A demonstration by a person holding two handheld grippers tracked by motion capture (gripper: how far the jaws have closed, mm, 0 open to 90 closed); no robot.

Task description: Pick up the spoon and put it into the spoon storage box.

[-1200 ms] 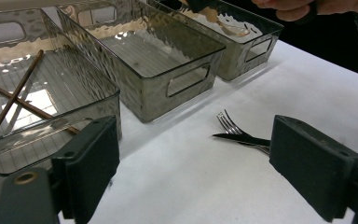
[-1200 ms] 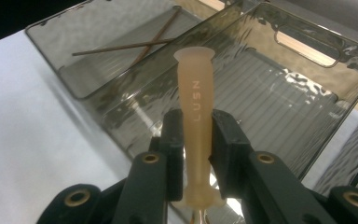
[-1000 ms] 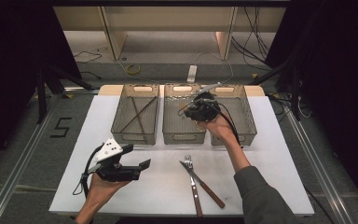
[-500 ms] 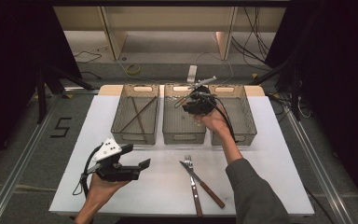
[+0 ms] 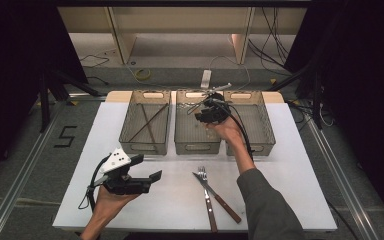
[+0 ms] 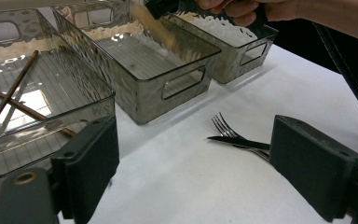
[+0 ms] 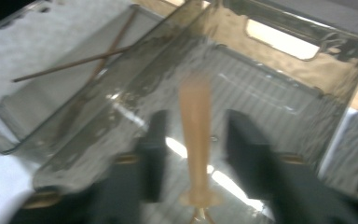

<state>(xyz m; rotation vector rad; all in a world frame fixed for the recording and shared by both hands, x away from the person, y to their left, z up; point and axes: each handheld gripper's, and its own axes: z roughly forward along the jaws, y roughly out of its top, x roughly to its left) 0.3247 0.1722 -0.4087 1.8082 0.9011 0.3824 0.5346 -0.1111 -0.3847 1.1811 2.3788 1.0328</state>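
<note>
My right gripper (image 5: 208,111) hangs over the middle clear basket (image 5: 196,148). Its jaws have just been opening. In the right gripper view a tan wooden-handled utensil (image 7: 196,154) lies between them, blurred, with a gap on each side. The same handle (image 6: 154,28) shows as a streak inside the basket in the left gripper view. My left gripper (image 5: 149,167) is held open above the table's front left, with nothing between its jaws (image 6: 193,140). A fork (image 5: 206,192) and a brown-handled knife (image 5: 221,201) lie crossed on the white table near the front.
Three clear baskets stand in a row at the back. The left basket (image 5: 145,146) holds dark chopsticks (image 5: 147,122); the right basket (image 5: 260,148) sits under my right forearm. A cable trails from each gripper. The white table (image 5: 290,190) ends close behind the baskets.
My right gripper shifted slightly farther over the middle basket and its jaws opened, freeing the wooden-handled utensil. The left gripper kept still.
</note>
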